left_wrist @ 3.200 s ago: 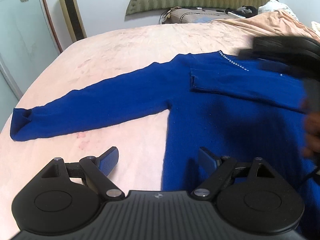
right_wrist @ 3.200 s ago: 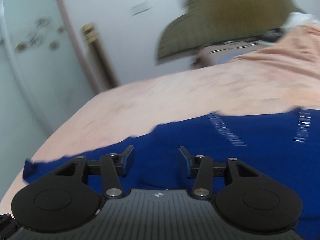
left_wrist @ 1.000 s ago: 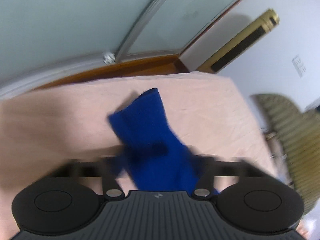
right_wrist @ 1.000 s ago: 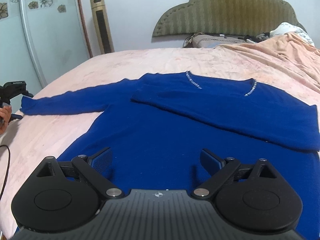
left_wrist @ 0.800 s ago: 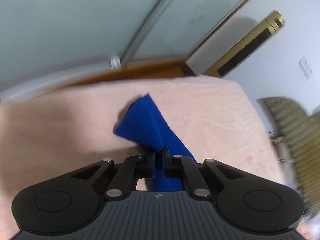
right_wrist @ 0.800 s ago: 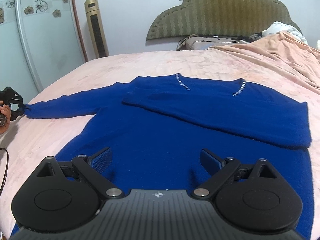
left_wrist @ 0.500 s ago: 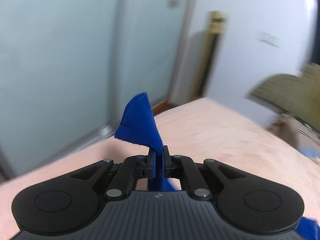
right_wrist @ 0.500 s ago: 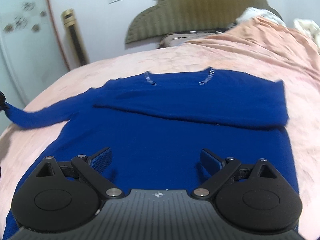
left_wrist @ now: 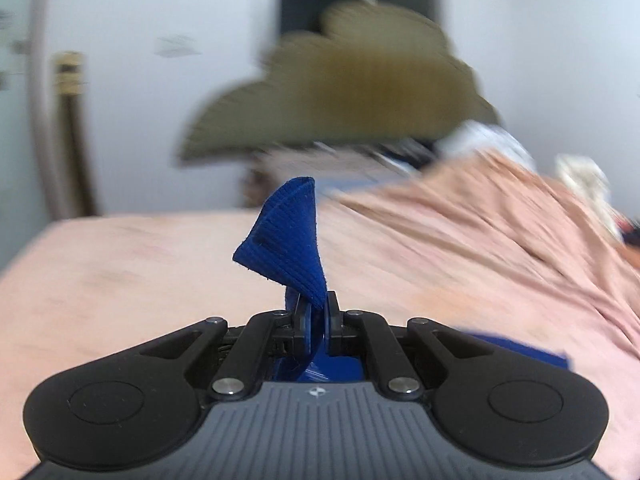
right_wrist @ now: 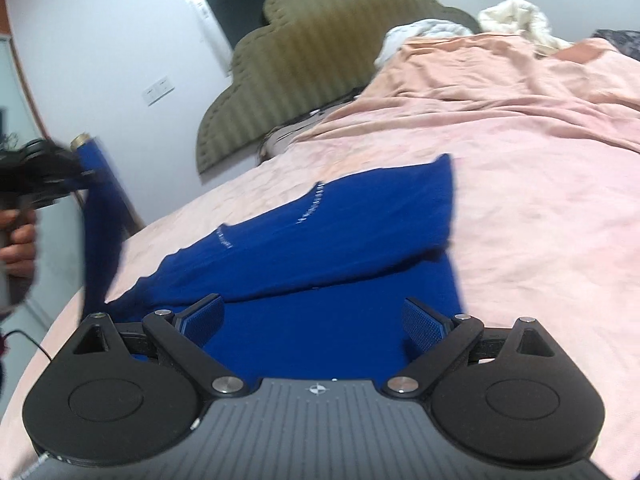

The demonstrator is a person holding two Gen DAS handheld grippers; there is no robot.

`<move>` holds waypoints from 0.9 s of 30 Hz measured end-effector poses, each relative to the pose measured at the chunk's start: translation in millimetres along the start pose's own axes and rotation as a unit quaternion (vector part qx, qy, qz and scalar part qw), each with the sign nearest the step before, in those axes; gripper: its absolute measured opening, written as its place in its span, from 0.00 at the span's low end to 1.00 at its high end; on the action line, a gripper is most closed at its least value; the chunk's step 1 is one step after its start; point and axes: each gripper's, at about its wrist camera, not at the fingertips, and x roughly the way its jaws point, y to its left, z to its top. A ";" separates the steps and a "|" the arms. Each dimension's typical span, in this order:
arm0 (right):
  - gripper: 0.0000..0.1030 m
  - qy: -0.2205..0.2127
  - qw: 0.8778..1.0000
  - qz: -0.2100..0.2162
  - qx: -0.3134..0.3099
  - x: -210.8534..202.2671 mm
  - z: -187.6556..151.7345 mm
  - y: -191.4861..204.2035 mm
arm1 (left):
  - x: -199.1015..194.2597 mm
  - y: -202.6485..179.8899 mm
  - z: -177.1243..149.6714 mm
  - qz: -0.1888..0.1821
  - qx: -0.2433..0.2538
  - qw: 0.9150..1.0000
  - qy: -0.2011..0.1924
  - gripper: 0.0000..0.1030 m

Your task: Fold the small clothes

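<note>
A blue sweater lies on the pink bed, its right sleeve folded across the chest below the beaded neckline. My left gripper is shut on the cuff of the left sleeve, which sticks up between its pads. In the right wrist view that same left gripper holds the sleeve lifted well above the bed at the far left, a hand gripping its handle. My right gripper hovers open over the sweater's lower body with nothing between its fingers.
The pink bedspread rumples toward the right. An olive headboard stands at the back with white bedding piled beside it. A thin black cable trails at the bed's left edge.
My left gripper closed on the sleeve cuff, lifted it off the bed and swung round toward the headboard. The right gripper stayed open and rolled, tilting its view.
</note>
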 end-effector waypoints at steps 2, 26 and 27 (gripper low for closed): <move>0.94 -0.006 1.000 -0.010 0.004 -8.0 -0.6 -7.4 | 21.6 -39.5 -14.5 -0.032 0.029 0.999 0.032 0.06; 0.80 0.017 0.996 0.043 0.071 67.9 70.8 -31.4 | -3.5 48.1 -57.0 -0.047 -0.008 0.998 0.046 0.81; 0.76 0.033 0.994 0.048 0.091 83.2 73.5 -35.8 | -3.6 58.7 -62.2 -0.040 -0.020 0.998 0.051 0.81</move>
